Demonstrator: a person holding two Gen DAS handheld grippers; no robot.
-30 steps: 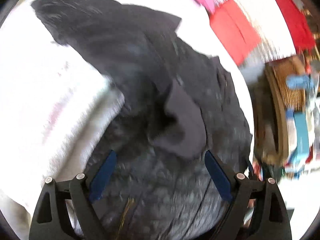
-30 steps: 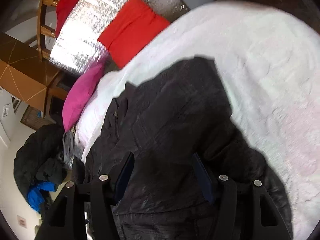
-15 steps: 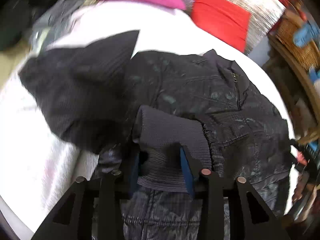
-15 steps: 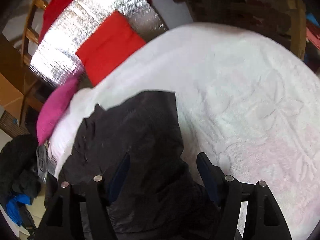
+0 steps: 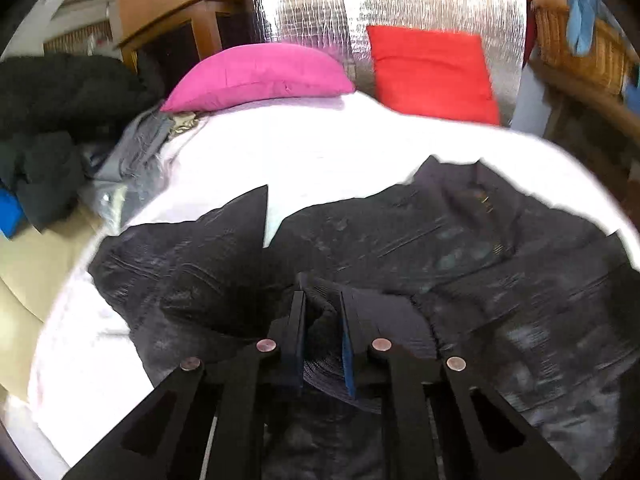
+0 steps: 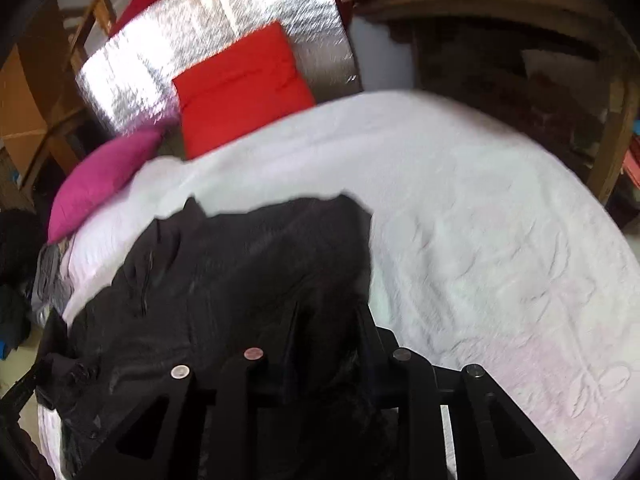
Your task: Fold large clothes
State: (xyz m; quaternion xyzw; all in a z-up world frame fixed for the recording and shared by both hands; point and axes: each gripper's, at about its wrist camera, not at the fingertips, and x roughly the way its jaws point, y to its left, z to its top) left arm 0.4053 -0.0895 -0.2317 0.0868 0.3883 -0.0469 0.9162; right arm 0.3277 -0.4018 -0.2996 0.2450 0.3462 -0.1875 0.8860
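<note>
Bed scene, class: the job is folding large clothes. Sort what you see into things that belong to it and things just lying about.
Belongs to the job:
black jacket
left gripper, shut on its ribbed cuff
right gripper
white bedspread

Lying about:
pink pillow
red cushion
dark clothes pile
wicker basket

My black quilted jacket [image 5: 460, 248] lies spread on the white bed [image 5: 320, 152], rumpled — collar toward one o'clock, one sleeve flung out toward ten. Its ribbed knit cuff [image 5: 384, 320] is bunched at six, folded over the body.
</note>
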